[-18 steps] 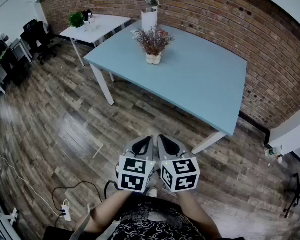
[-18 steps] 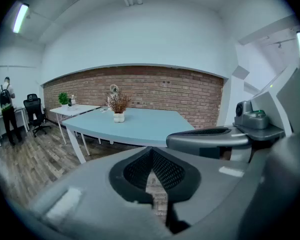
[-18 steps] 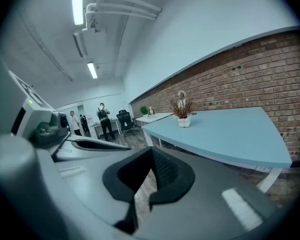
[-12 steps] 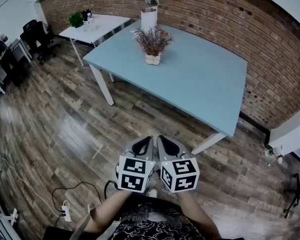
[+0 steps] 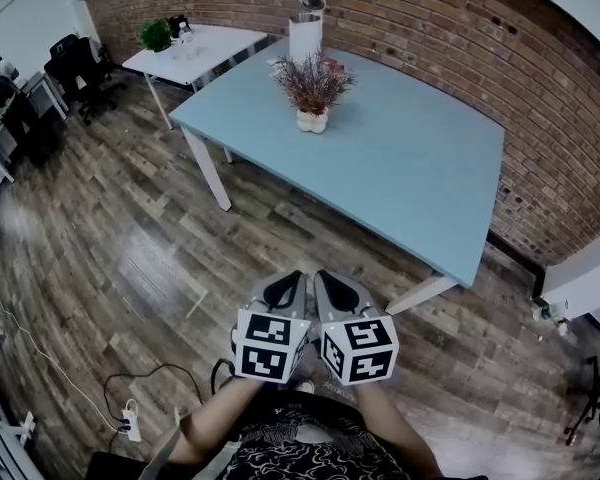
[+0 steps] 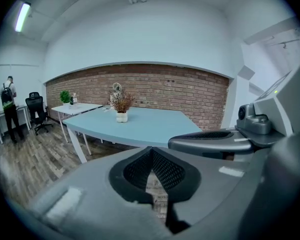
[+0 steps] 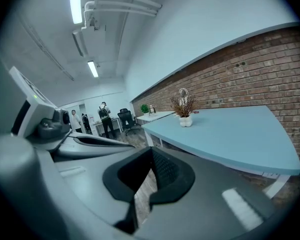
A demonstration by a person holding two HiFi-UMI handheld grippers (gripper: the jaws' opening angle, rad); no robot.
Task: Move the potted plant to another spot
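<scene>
The potted plant (image 5: 312,93) stands upright on the blue counter (image 5: 420,178), near its far side. It is straight ahead of both tongs and well apart from them. The left tongs (image 5: 286,290) and right tongs (image 5: 332,290) sit side by side above the floor, both clenched on nothing, and neither looks nearer. I count two tongs and one plant here, plus one small green plant (image 5: 153,36) on the white counter (image 5: 215,48).

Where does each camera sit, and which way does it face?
Head view: on the person's head, facing steeply down; shows forearms, left gripper, right gripper.
Left gripper view: on that gripper, along its shut jaws; right gripper beside.
Right gripper view: likewise, shut jaws; left gripper beside.
All share: dried plant in white pot on light blue table.
</scene>
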